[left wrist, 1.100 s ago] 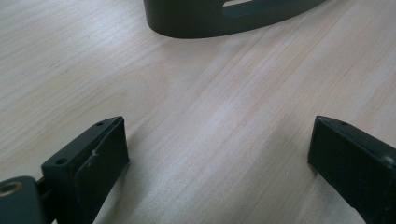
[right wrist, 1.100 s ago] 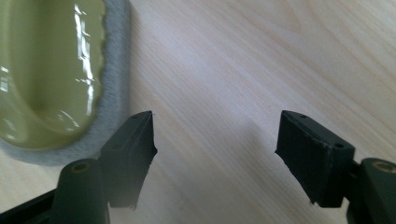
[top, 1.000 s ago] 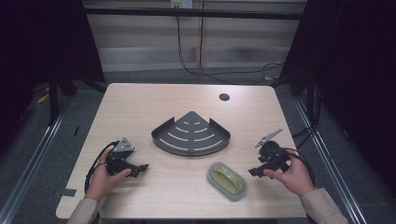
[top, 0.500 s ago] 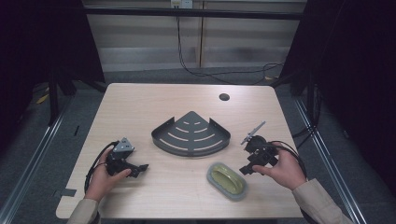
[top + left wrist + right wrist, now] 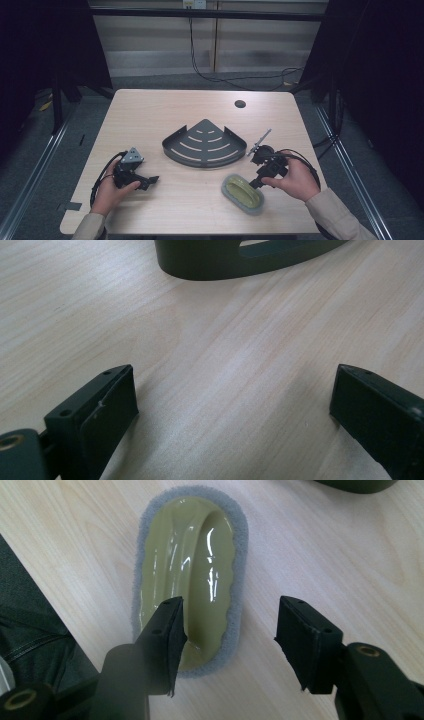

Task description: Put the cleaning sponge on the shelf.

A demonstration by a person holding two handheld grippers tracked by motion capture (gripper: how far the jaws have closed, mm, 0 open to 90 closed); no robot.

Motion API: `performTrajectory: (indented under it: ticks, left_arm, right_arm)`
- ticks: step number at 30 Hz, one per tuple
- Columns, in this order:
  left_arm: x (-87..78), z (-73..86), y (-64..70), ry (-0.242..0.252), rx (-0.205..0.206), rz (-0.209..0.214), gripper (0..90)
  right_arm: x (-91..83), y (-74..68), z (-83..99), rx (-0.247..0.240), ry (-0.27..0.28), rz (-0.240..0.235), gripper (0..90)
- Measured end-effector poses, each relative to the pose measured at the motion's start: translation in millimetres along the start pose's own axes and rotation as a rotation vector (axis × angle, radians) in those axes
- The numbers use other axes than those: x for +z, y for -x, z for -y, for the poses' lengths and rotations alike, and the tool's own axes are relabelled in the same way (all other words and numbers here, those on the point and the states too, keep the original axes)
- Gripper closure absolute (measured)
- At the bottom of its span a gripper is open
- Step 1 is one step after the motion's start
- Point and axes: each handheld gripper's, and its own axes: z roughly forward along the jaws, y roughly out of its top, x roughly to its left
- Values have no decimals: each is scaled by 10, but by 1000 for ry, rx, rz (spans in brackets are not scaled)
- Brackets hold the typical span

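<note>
Dark walls and a grey floor surround a pale wooden desk (image 5: 150, 120) in the high view, with cables hanging behind it. A dark, fan-shaped corner shelf (image 5: 204, 144) with slots lies near the middle of the desk, and a small round hole (image 5: 240, 104) sits toward the far edge. At the near left, the person's left hand (image 5: 107, 192) holds the left gripper (image 5: 150, 181) low over the bare wood, well apart from the shelf. At the near right, the right hand (image 5: 295, 180) holds the right gripper (image 5: 254, 184) tipped down at the right edge of an oval scrubbing sponge (image 5: 242, 192), which lies flat on the desk just in front of the shelf, near the front edge.

From the left gripper view, the two black jaws stand spread wide with bare wood grain between them, and the shelf's curved front wall (image 5: 240, 262) crosses the top, apart from the jaws.

From the right gripper view, the jaws are spread and hold nothing. The sponge (image 5: 200, 555) has a glossy olive plastic handle on a grey foam pad. The left jaw hangs over the near end of the sponge, while the right jaw is over bare desk just beside it. Whether the left jaw touches the sponge I cannot tell.
</note>
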Motion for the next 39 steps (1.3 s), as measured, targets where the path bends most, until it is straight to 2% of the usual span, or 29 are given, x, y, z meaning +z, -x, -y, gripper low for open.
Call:
performTrajectory:
  ticks: [9,17,27,29,31,33,39]
  left_arm:
    - [-3,1,-1,-1,2,0,43]
    - [-3,1,-1,-2,2,0,43]
    - [-2,1,0,0,1,0,43]
    - [-3,1,-1,-2,2,0,43]
    - [-2,1,-1,-1,2,0,43]
    - [-3,1,-1,-1,2,0,43]
    - [-3,1,-1,-1,2,0,43]
  right_arm:
    - [34,-102,-137,-25,-42,-27,470]
    - [97,-162,-206,-29,-80,-27,483]
    - [188,-233,-280,-55,-120,-14,575]
    - [240,-258,-301,-69,-147,-17,648]
    - [246,-268,-309,-72,-145,-8,707]
    - [239,-273,-330,-89,-157,2,720]
    - [132,-251,-393,-81,-147,2,722]
